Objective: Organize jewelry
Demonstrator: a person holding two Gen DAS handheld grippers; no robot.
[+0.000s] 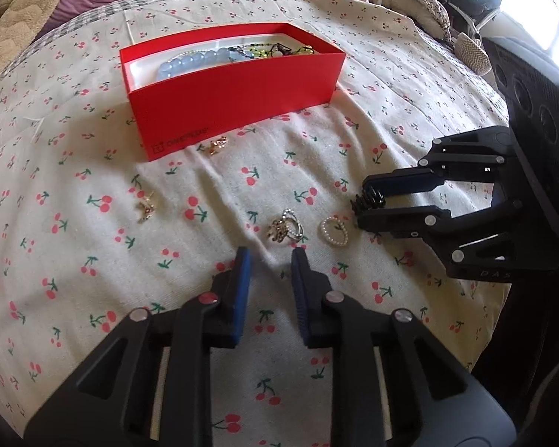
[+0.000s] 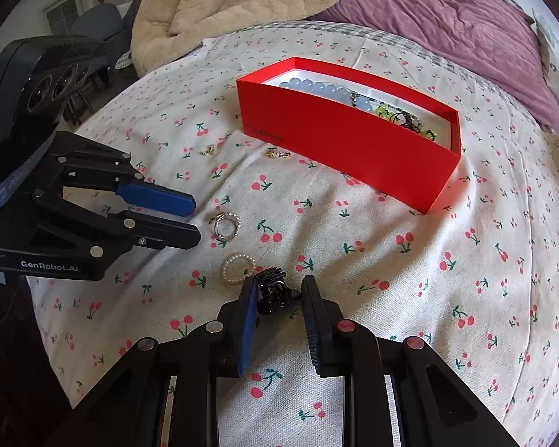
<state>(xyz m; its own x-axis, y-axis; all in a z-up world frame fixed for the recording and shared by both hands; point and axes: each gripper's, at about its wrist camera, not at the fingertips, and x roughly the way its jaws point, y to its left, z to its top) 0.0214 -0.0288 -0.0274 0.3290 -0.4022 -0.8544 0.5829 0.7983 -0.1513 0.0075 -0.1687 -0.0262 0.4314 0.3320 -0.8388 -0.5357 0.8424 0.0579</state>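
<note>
We are working over a bed (image 1: pixel 93 260) spread with a cherry-print sheet, clearing loose jewelry into the red box (image 1: pixel 234 100), which sits in the upper middle of both views and already holds a pale blue bead strand (image 1: pixel 193 62) and a tangle of green and dark pieces.

The right gripper (image 2: pixel 277 290) has its jaws drawn in to a narrow gap around the black hair claw (image 2: pixel 270 290) at the lower centre of its view; one pad touches the clip, but we cannot tell whether the other pad bears on it yet. The left gripper (image 1: pixel 270 257) also stands with only a narrow gap, nothing between the pads, tips just short of the ring cluster (image 1: pixel 285 229).

To do this step well, we should seat the claw squarely between both pads before lifting, since its curved teeth could let it twist out. We lift straight up so it does not drag the pearl ring (image 2: pixel 236 268) lying just beside it, then carry it over the box wall and let go low inside. The left gripper will probably need to widen again and come down astride the ring cluster, pressing lightly into the soft sheet.

Outside the box we count: one hair claw, one pearl ring, one cluster of silver and gold rings, and two small gold charms (image 1: pixel 145 206) (image 1: pixel 217 145) toward the box. One box; two grippers.
</note>
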